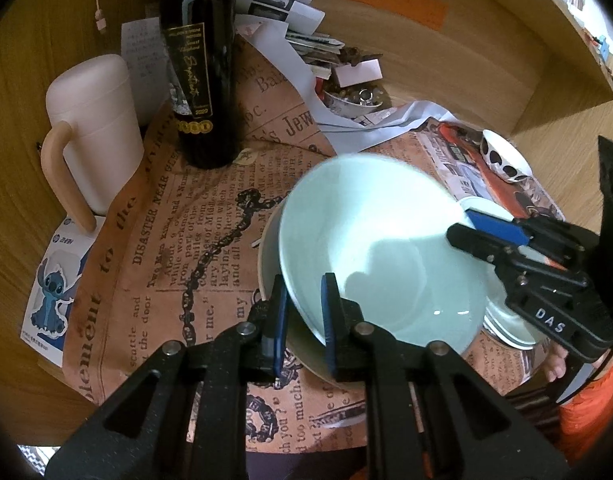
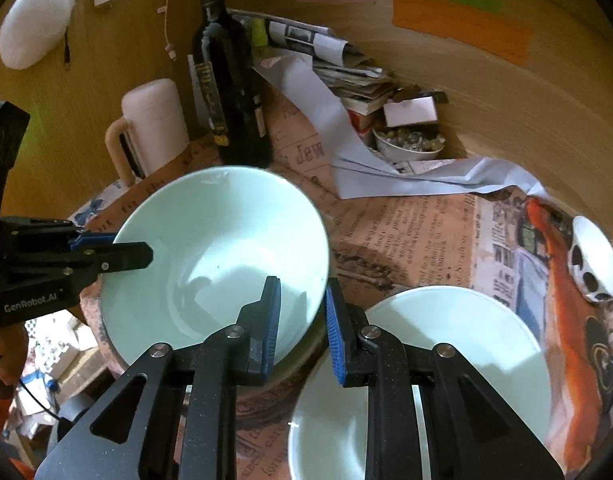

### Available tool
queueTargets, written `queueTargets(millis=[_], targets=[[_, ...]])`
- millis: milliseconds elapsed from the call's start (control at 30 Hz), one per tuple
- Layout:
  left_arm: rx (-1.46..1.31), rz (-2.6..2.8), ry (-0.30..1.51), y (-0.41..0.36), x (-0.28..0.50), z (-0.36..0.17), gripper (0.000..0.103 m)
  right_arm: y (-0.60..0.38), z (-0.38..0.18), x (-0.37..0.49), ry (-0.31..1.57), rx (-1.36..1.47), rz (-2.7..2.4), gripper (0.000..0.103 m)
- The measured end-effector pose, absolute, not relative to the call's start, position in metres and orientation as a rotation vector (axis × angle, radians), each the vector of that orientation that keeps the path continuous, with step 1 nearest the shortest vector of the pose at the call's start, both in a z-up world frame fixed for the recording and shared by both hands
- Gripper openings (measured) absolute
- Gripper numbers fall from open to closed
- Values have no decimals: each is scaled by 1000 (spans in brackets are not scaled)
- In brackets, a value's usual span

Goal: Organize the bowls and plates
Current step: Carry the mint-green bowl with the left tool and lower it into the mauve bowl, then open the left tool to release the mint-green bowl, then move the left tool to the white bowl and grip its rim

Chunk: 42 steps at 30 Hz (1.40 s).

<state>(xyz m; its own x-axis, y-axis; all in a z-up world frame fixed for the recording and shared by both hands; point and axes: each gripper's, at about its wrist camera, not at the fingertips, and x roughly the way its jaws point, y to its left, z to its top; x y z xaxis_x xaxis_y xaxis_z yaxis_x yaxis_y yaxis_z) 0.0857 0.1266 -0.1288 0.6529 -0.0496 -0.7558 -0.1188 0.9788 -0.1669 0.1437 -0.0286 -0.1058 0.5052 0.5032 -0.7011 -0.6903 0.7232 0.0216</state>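
Note:
A pale green bowl (image 1: 386,232) (image 2: 218,240) sits tilted over a beige bowl (image 1: 268,264) (image 2: 302,356) on the newspaper-print mat. My left gripper (image 1: 304,280) (image 2: 132,246) is shut on the green bowl's near-left rim, one pad inside and one outside. On the opposite rim, my right gripper (image 2: 302,282) (image 1: 462,224) is shut the same way. A pale green plate (image 2: 466,340) (image 1: 506,328) lies flat to the right of the bowls, under the right gripper. Farther right stands a small white bowl with black spots (image 2: 594,264) (image 1: 502,156).
Behind the bowls stand a dark wine bottle (image 1: 198,60) (image 2: 230,92) and a pink lidded mug (image 1: 94,128) (image 2: 154,124). Loose papers and a small dish of trinkets (image 2: 406,144) crowd the back. A wooden wall curves behind.

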Motion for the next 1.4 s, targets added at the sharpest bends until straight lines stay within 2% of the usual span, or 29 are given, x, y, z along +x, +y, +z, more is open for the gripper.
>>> queueTargets(millis=[100,167,300,367,467,600,700,833,933,1067,1400], targets=[[-168,54,854,121,87,-126,23,-32,-104,144,732,-265,737,24],[-150,49,855,117,89,-124,32,-32,-104,145,736,-264,741,24],[-113,68,854,111,91,-121,36,-31,-108,144,735,-269,740,25],[-114,76,829,113,91,-117,51,-32,-109,145,741,-258,745,29],[-113,107,753,116,87,-103,64,-35,-108,145,734,-246,743,35],[-116,103,696,117,84,-86,65,-43,-103,145,714,-228,747,37],[-122,95,655,113,82,-78,67,-55,-94,145,682,-201,731,47],[-121,82,595,102,81,-69,81,-83,-82,153,639,-169,668,49],[-110,59,563,90,84,-61,83,-108,-74,162,620,-149,600,50],[-100,31,530,71,92,-54,97,-147,-67,183,611,-99,505,55],[-67,-35,550,31,127,-53,98,-244,-79,260,691,53,214,61]])
